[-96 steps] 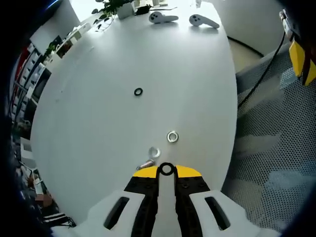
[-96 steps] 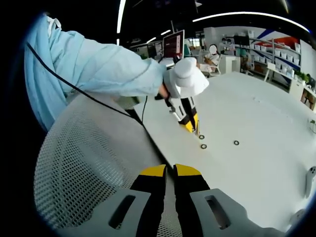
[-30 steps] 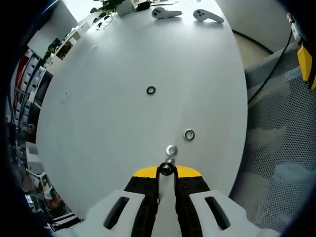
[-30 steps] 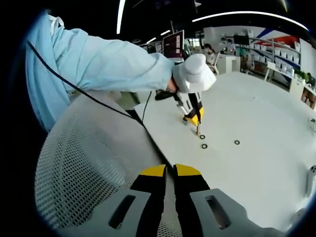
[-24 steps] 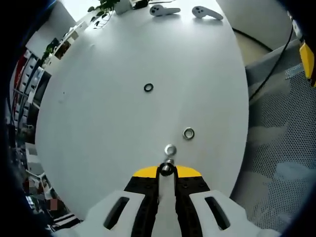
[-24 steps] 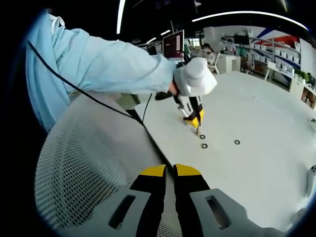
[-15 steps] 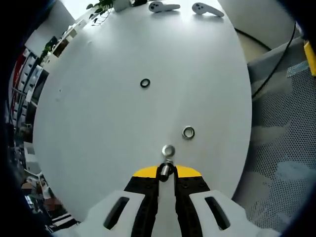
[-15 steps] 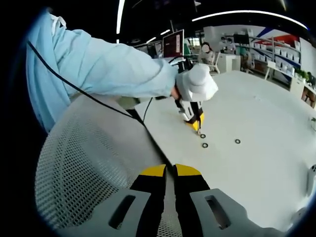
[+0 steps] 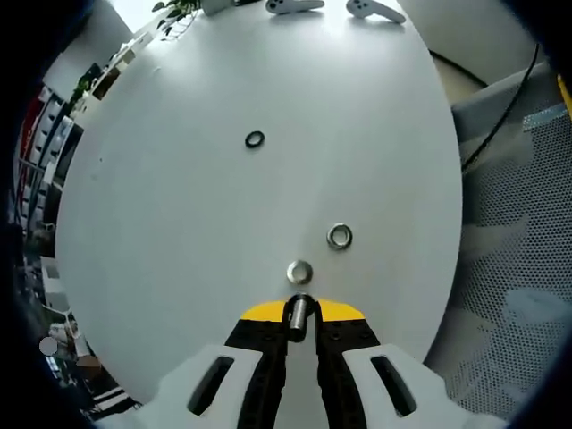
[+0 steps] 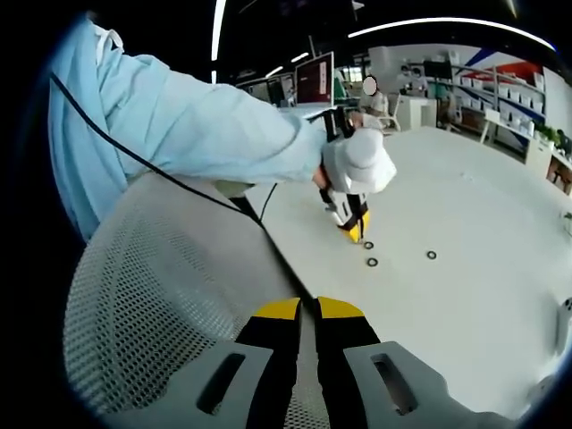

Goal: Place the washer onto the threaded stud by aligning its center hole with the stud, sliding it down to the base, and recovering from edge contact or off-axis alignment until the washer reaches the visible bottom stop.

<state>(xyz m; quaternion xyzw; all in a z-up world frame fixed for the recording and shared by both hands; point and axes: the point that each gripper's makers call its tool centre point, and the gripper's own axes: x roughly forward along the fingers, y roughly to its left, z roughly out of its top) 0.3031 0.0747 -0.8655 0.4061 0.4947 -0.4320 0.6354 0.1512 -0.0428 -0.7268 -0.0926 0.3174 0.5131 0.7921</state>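
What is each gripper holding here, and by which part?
Left gripper pinches the threaded stud across its shank. Right gripper is shut on nothing.

table (image 9: 223,206): smooth matt white | washer (image 9: 299,272): shiny metal | stud (image 9: 298,315): bright metal | chair (image 10: 170,304): grey mesh

White round table (image 9: 179,223), mesh chair (image 10: 170,295), two controllers (image 9: 293,5)

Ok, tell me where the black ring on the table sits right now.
In the left gripper view the black ring lies flat on the white table, far ahead of the left gripper, up and left of the two silver rings, apart from both.
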